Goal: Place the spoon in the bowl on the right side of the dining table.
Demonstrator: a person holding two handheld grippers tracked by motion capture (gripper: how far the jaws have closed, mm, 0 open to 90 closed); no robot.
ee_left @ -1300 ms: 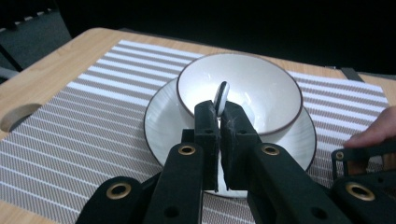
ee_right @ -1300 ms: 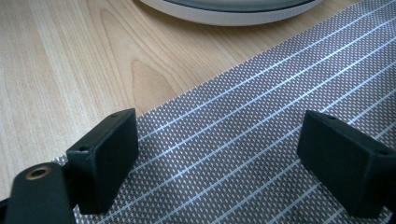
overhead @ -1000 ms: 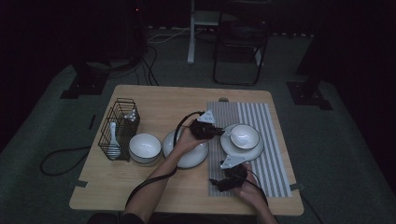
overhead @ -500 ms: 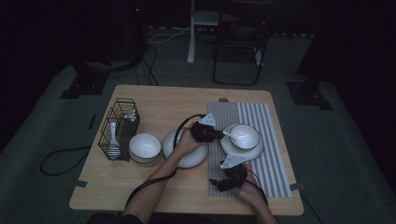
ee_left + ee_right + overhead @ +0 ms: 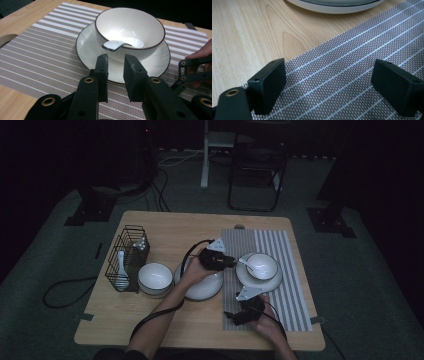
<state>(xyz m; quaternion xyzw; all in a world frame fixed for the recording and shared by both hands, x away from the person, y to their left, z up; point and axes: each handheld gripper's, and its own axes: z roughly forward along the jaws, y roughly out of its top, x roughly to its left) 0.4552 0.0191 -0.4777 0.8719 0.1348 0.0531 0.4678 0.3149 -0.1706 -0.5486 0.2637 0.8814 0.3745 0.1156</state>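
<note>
A white bowl [image 5: 130, 30] with a dark rim stands on a white saucer [image 5: 87, 47] on the striped placemat [image 5: 295, 285]. A white spoon [image 5: 115, 46] lies in the bowl, its handle hanging over the near rim. My left gripper [image 5: 115, 60] sits just short of that handle. Its jaws have just been opening, stand a small way apart, and nothing is between them. In the high view the left gripper [image 5: 231, 262] is at the left of the bowl [image 5: 263, 265]. My right gripper [image 5: 329, 82] stands wide open, low over the placemat's front left corner [image 5: 229, 316].
An empty white plate [image 5: 205, 287] lies left of the placemat, under my left hand. Further left stand a second bowl [image 5: 155, 276] and a black wire basket [image 5: 127, 255] holding a spoon [image 5: 120, 265]. The wooden table's front edge [image 5: 200, 342] is near my right hand.
The left gripper has stayed at the bowl's left rim, shifting only slightly. The right hand has not moved.
</note>
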